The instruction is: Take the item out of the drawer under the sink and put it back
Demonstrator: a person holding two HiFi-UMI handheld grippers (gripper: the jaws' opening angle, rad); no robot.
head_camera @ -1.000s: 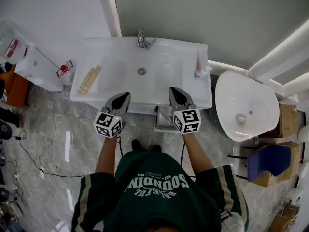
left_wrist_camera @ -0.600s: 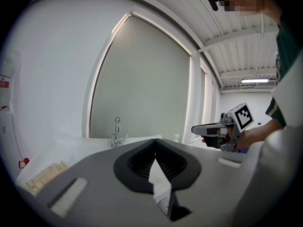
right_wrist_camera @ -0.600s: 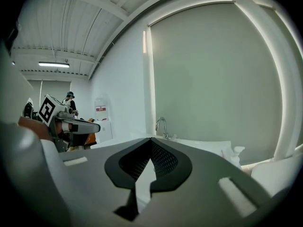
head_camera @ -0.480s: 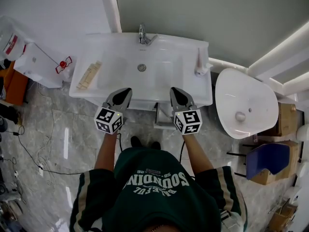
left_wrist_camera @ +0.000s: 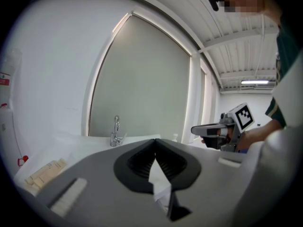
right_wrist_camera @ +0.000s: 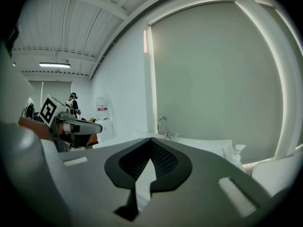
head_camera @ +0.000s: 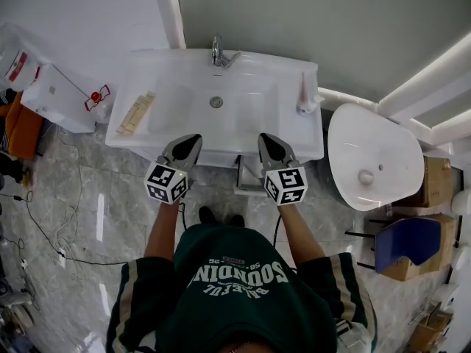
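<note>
Beige ribbed item (head_camera: 136,114) lies on the sink (head_camera: 169,134) counter's left side. Left gripper (head_camera: 190,143) hovers over the sink's front edge, clenched, nothing between the jaws. Faucet (head_camera: 218,54) is at the back. Right gripper (head_camera: 266,141) is level beside it, also clenched and empty. Soap bottle (head_camera: 305,100) stands at right. The drawer's item is hidden under the basin.

Head view steeply down over sink (head_camera: 287,123), gripper views level — all share faucet (head_camera: 218,54)
</note>
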